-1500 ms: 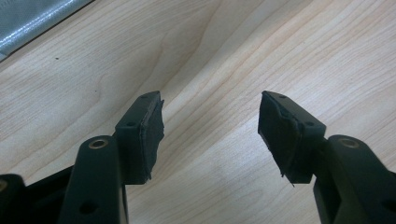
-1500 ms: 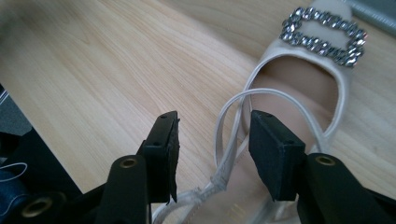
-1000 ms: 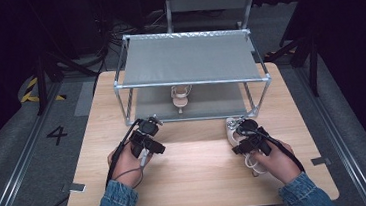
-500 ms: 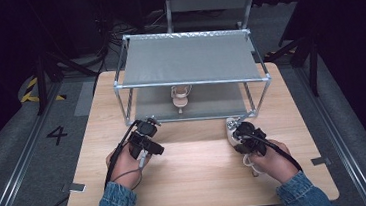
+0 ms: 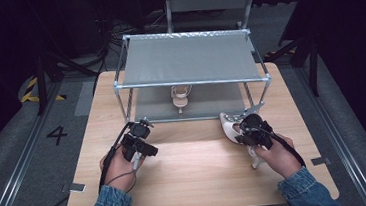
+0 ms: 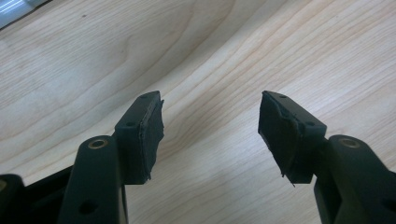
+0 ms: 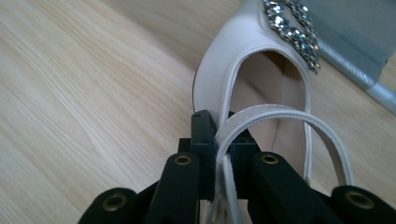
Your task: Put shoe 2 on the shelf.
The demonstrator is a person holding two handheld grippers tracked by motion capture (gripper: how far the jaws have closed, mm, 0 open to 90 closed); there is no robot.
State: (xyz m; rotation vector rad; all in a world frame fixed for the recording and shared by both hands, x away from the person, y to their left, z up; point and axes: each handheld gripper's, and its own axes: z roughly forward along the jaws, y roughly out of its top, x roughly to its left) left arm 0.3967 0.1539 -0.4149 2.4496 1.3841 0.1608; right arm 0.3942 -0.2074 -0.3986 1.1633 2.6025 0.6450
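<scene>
A cream high-heeled shoe with a rhinestone buckle lies on the wooden table in front of the rack's right leg. My right gripper sits over its back part. Its jaws have just been closing, and in the right gripper view the gripper is shut on the shoe's thin strap and rim. A matching shoe stands on the lower shelf of the metal rack. My left gripper rests low over bare wood at the left, open, with nothing between its pads.
The rack fills the table's far half, its lower shelf edge close beyond the held shoe. A chair stands behind the table. Dark floor with rails surrounds it, and a "4" mark lies at left.
The right hand has settled slightly nearer over the shoe's rear. The left hand and both shoes stay where they were.
</scene>
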